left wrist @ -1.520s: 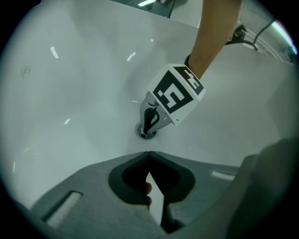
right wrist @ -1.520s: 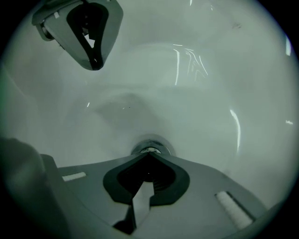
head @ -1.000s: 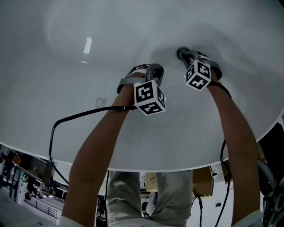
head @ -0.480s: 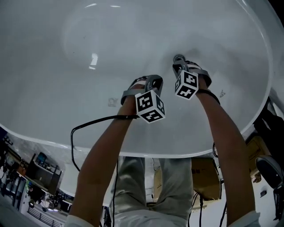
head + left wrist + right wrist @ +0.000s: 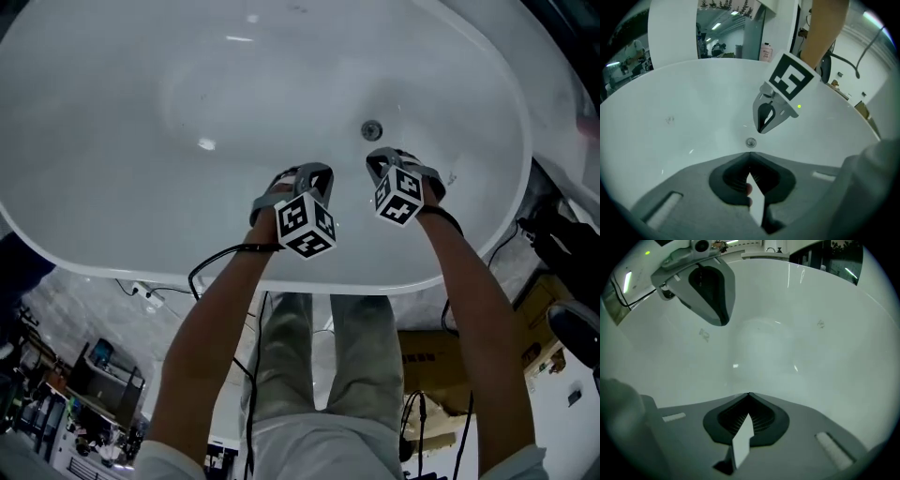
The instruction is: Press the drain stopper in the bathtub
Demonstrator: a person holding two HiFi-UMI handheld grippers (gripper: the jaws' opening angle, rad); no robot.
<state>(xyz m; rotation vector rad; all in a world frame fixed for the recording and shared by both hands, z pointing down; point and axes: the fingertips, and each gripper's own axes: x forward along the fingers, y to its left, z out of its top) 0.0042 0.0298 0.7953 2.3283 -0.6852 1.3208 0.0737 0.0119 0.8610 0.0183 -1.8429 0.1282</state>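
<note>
The round metal drain stopper sits in the floor of the white bathtub. The left gripper view has the drain stopper just beyond my jaw tips. My right gripper hovers a little short of the stopper, apart from it, jaws closed together with nothing between them. My left gripper hangs beside it on the left, also shut and empty. In the left gripper view the right gripper points down towards the drain. The left gripper shows at the upper left of the right gripper view.
The tub's near rim runs under my forearms, and a black cable trails over it from the left gripper. Below the rim are the person's legs, cardboard boxes and dark gear on the right.
The right gripper, which was on the stopper a second ago, has drawn back from it. Both grippers have pulled back towards the rim and more of the tub shows.
</note>
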